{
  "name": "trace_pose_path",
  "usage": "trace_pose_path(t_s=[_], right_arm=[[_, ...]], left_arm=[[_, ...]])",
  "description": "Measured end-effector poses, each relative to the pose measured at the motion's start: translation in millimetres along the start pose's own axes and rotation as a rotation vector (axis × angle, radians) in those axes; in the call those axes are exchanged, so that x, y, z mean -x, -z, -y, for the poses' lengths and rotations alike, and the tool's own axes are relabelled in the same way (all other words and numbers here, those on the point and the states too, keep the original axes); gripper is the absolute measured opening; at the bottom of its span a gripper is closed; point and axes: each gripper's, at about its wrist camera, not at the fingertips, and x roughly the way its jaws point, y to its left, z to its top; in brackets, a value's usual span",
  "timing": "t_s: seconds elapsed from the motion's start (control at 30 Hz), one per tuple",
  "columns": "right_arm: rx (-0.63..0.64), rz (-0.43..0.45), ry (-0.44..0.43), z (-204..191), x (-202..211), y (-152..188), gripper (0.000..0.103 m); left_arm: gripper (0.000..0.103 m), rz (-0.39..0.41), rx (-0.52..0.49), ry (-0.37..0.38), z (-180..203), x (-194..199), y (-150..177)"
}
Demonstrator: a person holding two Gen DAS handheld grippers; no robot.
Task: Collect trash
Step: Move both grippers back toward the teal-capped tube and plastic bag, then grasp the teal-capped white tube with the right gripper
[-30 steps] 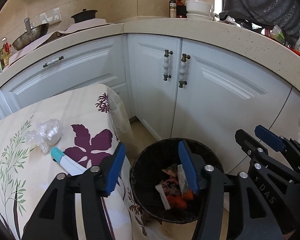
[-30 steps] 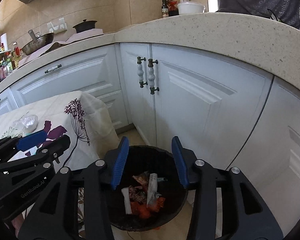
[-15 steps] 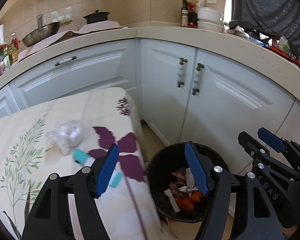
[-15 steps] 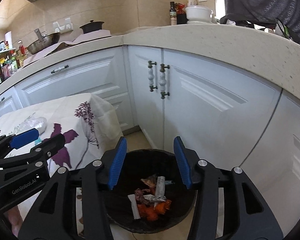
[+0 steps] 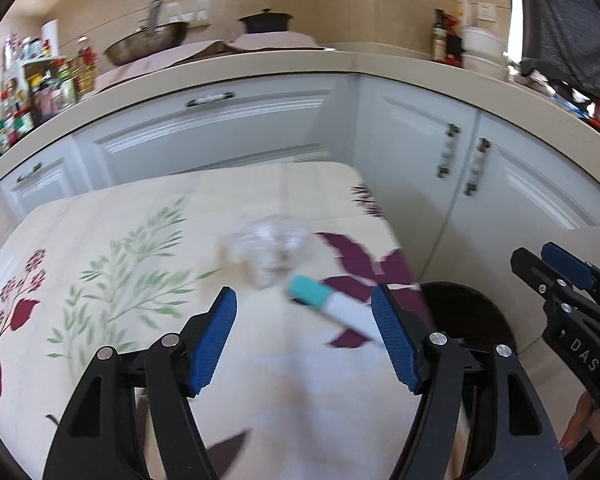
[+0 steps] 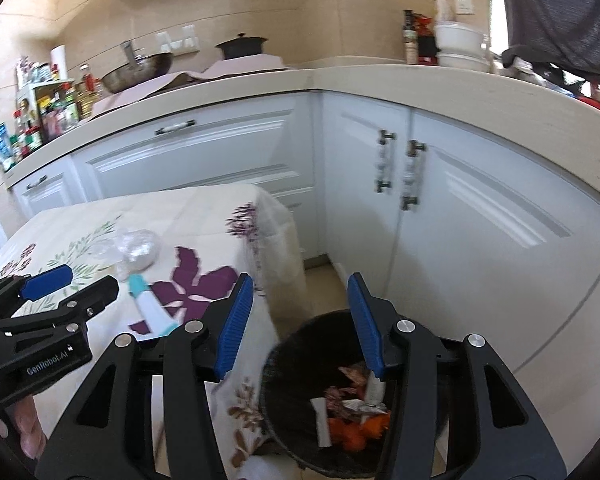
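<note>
Two grippers are under my control, both empty. Beneath my left gripper [image 5: 304, 340], jaws spread, lies the floral tablecloth [image 5: 120, 264]. Under my right gripper [image 6: 300, 320], jaws parted, I see the black bin [image 6: 296, 432] holding scraps. Ahead of the left jaws lies a crumpled clear wrapper [image 5: 268, 248]; nearer, by the right-hand pad, a white tube with a teal cap [image 5: 332, 304].
</note>
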Motion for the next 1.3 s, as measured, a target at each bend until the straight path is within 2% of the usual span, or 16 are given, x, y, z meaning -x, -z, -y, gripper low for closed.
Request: trace_pose_path(t_s=[0.33,0.63,0.87,1.07,1.17,1.27,1.3], right_arm=[[0.072,-0.03,-0.089,-40,-19,-4,0.049],[0.14,-0.108,-0.173,-69,-38,4,0.049],[0.181,-0.174,-0.225,-81,-50,14,0.049],[0.209,-0.224,-0.239,-85,-62,16,0.049],[0.228,-0.228,-0.227,-86,-63,16,0.046],[0.25,-0.223,-0.201,-85,-63,17,0.034],[0.253,-0.222,-0.202,-84,-63,17,0.027]], left_arm=[[0.068,-0.018,0.065,-0.09,-52,-1,5],[0.068,-0.048,0.116,-0.136,-88,-2,15],[0.068,-0.089,0.151,-0.171,-108,-6,27],[0.068,-0.105,0.174,-0.167,-112,-7,29],[0.068,-0.102,0.166,-0.161,-108,-7,27],[0.068,-0.103,0.164,-0.15,-105,-8,26],[0.068,-0.104,0.161,-0.147,-103,-8,26]])
